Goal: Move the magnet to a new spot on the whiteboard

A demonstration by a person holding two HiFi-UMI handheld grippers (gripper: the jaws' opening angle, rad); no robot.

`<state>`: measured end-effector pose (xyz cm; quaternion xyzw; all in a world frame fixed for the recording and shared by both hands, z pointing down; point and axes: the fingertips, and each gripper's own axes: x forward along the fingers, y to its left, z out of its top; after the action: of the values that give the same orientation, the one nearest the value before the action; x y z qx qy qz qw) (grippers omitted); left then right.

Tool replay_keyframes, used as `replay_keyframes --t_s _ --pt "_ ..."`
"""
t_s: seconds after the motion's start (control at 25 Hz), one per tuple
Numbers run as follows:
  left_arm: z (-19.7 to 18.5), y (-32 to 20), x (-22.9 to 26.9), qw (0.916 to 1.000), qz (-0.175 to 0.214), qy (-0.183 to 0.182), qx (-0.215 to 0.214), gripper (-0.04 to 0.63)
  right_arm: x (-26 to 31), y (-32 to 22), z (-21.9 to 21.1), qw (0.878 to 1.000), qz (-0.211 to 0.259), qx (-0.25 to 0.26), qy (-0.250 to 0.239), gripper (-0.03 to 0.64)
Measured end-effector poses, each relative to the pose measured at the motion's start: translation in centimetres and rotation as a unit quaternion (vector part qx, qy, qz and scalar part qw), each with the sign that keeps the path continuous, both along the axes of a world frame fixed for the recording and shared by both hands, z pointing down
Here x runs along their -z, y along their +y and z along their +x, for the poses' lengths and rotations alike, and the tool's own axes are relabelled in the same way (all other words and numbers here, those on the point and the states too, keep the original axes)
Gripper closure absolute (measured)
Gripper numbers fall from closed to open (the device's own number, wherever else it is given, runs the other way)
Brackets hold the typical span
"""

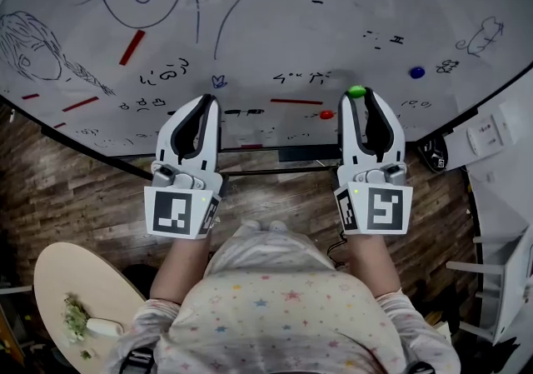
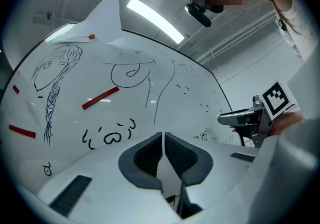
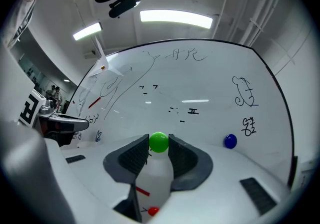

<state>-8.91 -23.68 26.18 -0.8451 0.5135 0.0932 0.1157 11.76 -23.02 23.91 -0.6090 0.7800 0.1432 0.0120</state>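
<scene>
A round green magnet [image 1: 356, 92] [image 3: 159, 141] sits pinched between the fingertips of my right gripper [image 1: 358, 97] [image 3: 159, 144], which is shut on it close in front of the whiteboard [image 1: 266, 22]. Whether the magnet touches the board I cannot tell. My left gripper [image 1: 208, 100] [image 2: 163, 136] is held level beside it, to the left, jaws together and empty, its tips near the board's lower part. In the left gripper view the right gripper [image 2: 245, 117] shows at the right with the green tip.
A blue magnet [image 1: 416, 72] [image 3: 230, 141] and a small red magnet [image 1: 326, 114] [image 3: 153, 211] stick to the board near the right gripper. Red strip magnets [image 1: 131, 47] and marker drawings cover the board. A round wooden table [image 1: 75, 297] stands at lower left, white furniture [image 1: 500, 197] at right.
</scene>
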Motion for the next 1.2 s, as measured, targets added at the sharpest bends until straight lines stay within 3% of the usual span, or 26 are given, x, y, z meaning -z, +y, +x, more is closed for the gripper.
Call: replay_keyframes --t_s 1.2 --pt "0.3 -1.4 -0.5 1.0 0.0 0.002 0.006 0.569 -2.5 -1.7 2.3 1.0 -0.019 -0.015 -0.018 0.494"
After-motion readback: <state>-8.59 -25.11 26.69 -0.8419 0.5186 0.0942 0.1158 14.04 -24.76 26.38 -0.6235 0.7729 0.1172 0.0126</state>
